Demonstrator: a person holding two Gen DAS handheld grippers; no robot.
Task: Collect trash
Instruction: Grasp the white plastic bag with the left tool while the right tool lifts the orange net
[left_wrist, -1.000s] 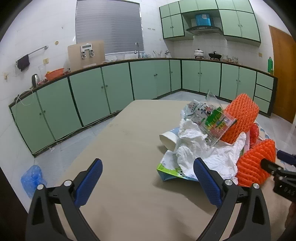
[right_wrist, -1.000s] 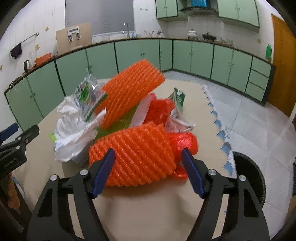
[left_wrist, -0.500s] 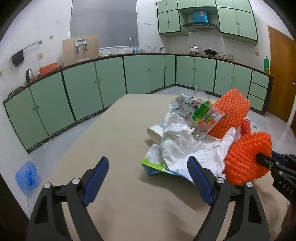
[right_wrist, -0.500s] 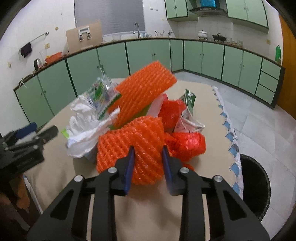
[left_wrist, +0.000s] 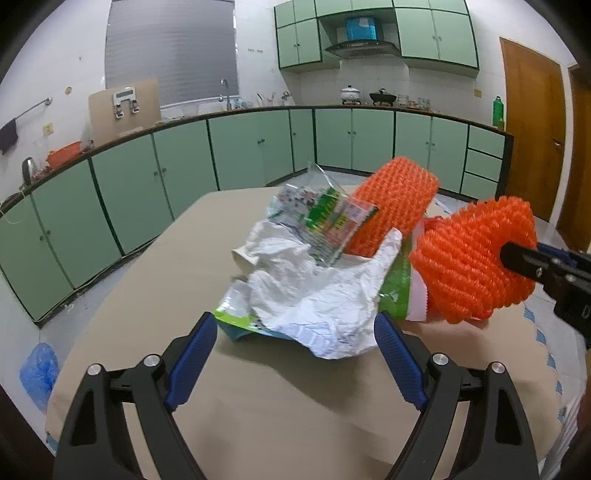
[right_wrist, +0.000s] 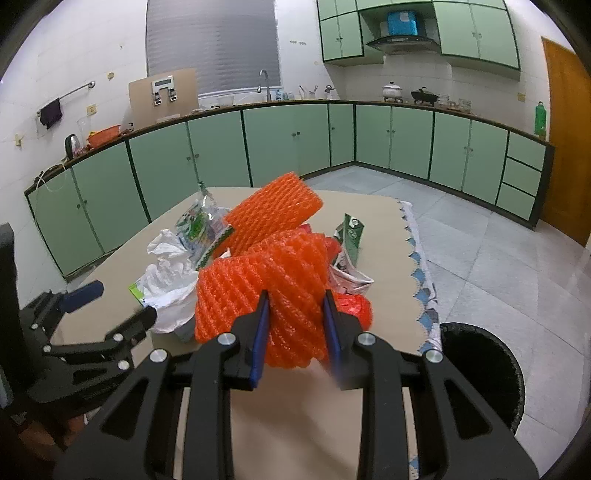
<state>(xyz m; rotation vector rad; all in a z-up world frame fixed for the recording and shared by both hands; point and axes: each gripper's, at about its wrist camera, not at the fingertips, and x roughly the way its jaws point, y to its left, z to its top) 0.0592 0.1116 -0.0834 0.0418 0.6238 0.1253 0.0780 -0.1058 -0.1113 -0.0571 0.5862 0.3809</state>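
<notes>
An orange foam net sleeve (right_wrist: 266, 291) is pinched between the blue pads of the right gripper (right_wrist: 295, 325), its mesh squeezed in at the middle, and it is held just above the beige table (left_wrist: 155, 280), in front of the trash pile. In the left wrist view the same sleeve is seen at the right, clamped by a black finger. The left gripper (left_wrist: 291, 354) is spread wide with nothing pressed between its pads; a crumpled white plastic bag (left_wrist: 317, 295) lies just ahead of its tips. A second orange sleeve (left_wrist: 395, 203) is propped on the pile beside a clear printed wrapper (left_wrist: 325, 218). A black bin (right_wrist: 480, 373) is seen on the floor beside the table's scalloped edge.
</notes>
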